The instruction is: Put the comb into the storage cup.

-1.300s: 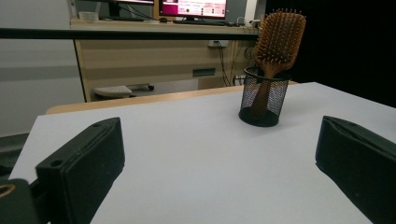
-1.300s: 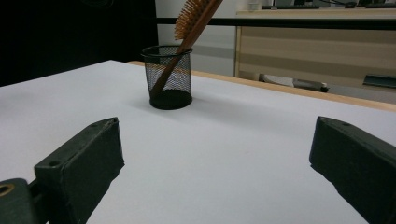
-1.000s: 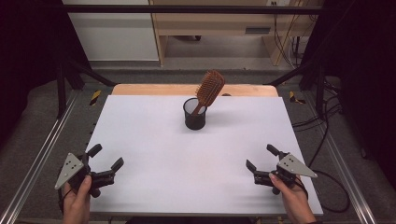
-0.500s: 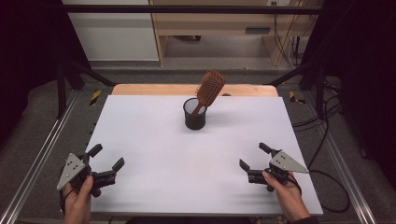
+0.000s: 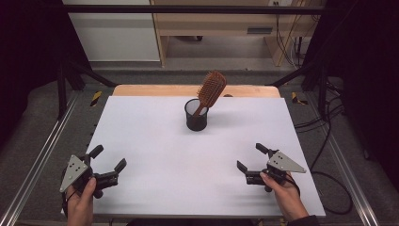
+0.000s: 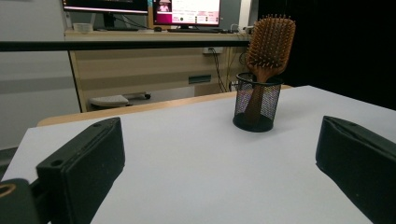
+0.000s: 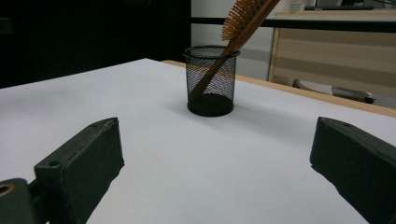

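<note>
Since a second ago our right gripper (image 5: 252, 164), jaws spread, has edged inward toward the hairbrush (image 5: 211, 91) leaning rightward in the mesh cup (image 5: 196, 115), ahead and left, left gripper (image 5: 107, 162) spread too.

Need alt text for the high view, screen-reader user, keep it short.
A wooden hairbrush stands handle-down, leaning to the right, in a black mesh cup near the far middle of a white table. At the near edge, a person's hands hold the left gripper and right gripper, both with jaws open, empty and apart from the cup.
</note>
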